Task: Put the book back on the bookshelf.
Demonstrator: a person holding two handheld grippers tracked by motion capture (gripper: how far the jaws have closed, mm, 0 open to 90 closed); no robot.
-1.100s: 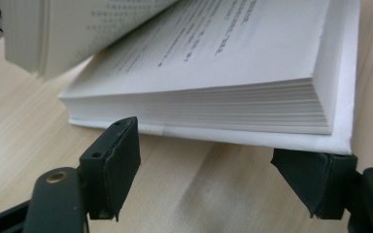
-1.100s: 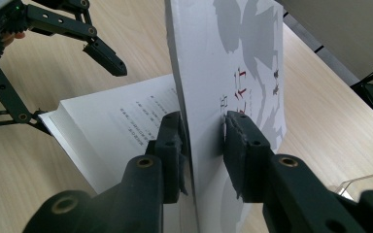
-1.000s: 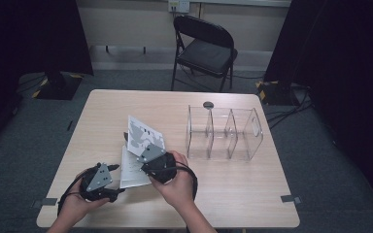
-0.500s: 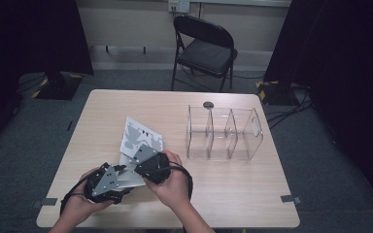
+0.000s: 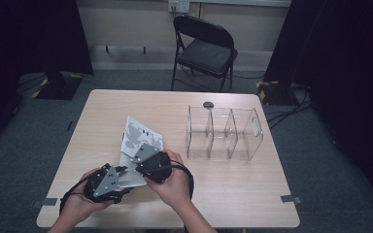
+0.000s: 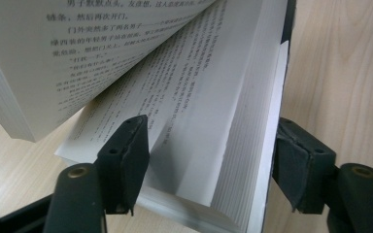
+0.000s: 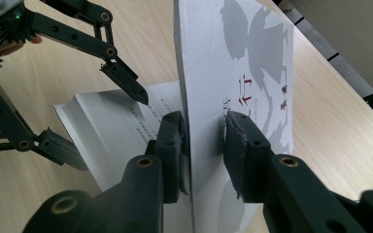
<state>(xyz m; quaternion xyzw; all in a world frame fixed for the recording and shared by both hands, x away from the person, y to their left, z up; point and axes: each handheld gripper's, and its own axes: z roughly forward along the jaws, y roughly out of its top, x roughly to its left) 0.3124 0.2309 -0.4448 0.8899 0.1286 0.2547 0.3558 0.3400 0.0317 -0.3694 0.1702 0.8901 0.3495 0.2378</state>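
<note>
A white paperback book [image 5: 141,133] lies open on the wooden table [image 5: 233,194], near its front left. My right gripper [image 7: 206,133] is shut on the raised front cover [image 7: 252,73] and a few pages, holding them up on edge. My left gripper [image 6: 209,155] straddles the lower block of printed pages [image 6: 199,121]. Its jaws have just been closing, one pad lying on the top page, the other beside the spine side. In the right gripper view the left gripper [image 7: 114,135] stands around that block's corner with gaps showing. Both hands meet in the high view, left gripper [image 5: 131,177] beside right gripper [image 5: 135,156].
A clear plastic organiser [image 5: 223,133] with three compartments stands at the table's right middle. A small dark round object [image 5: 208,104] lies behind it. A black folding chair [image 5: 204,48] stands beyond the far edge. Cables trail over the front edge by the hands.
The left gripper has edged right, in under the right hand and onto the open pages, and its jaws stand narrower. The right gripper still holds the cover up in the same spot.
</note>
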